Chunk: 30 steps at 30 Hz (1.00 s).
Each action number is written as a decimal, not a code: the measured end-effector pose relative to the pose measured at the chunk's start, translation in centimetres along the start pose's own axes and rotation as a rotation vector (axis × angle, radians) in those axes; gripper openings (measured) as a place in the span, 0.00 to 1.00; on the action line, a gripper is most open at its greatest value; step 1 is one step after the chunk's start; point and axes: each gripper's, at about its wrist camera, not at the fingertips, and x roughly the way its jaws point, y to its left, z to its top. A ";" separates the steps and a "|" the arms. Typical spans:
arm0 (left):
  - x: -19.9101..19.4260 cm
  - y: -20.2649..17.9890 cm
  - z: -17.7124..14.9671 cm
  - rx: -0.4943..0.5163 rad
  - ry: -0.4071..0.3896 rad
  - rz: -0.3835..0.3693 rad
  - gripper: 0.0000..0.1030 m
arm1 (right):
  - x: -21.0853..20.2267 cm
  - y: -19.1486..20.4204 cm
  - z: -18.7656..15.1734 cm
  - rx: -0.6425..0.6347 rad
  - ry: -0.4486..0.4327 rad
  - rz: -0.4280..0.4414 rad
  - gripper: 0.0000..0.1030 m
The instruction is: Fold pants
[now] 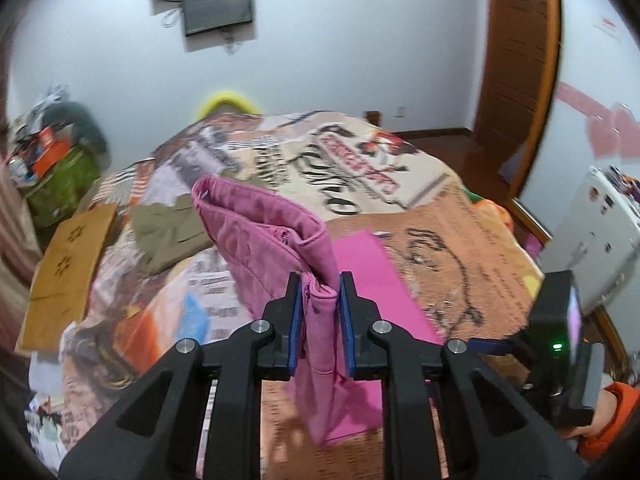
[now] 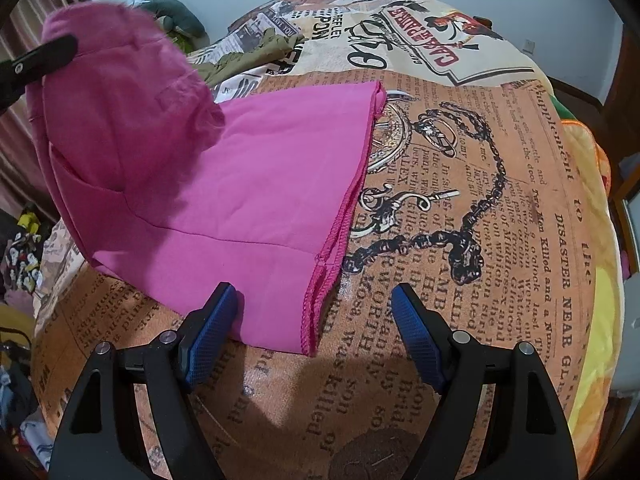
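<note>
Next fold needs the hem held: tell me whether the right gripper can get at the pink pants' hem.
Probably yes. The right gripper has its jaws open just above the pink pants, the hem lying flat between them on the blanket, nothing covering it.

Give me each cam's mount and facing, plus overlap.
Left wrist: on the left tool, facing across the printed bed blanket to the white wall; an orange sleeve shows.
Right wrist: on the open right tool, angled down at the blanket; no body shows.
Shared: the pink fabric pants, clamped by the left tool.
</note>
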 end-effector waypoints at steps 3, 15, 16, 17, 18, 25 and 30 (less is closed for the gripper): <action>0.8 -1.3 0.1 0.011 0.023 -0.060 0.14 | 0.0 -0.1 0.0 0.002 -0.001 0.005 0.75; 4.6 -3.5 -0.4 -0.012 0.152 -0.166 0.12 | 0.1 -0.4 0.0 0.015 -0.009 0.022 0.75; 4.8 -3.7 -0.4 -0.010 0.156 -0.171 0.12 | 0.1 -0.4 0.0 0.015 -0.009 0.023 0.75; 4.9 -4.0 -0.5 -0.004 0.165 -0.178 0.12 | 0.0 -0.4 0.0 0.015 -0.009 0.024 0.75; 5.1 -4.2 -0.6 0.002 0.173 -0.184 0.12 | 0.0 -0.4 0.0 0.015 -0.009 0.024 0.75; 6.3 -5.9 -1.4 0.042 0.244 -0.198 0.12 | -0.2 -0.5 -0.1 0.030 -0.009 0.016 0.75; 5.7 -5.8 -1.3 0.027 0.256 -0.233 0.25 | -1.0 -0.6 -0.5 0.052 -0.016 0.011 0.75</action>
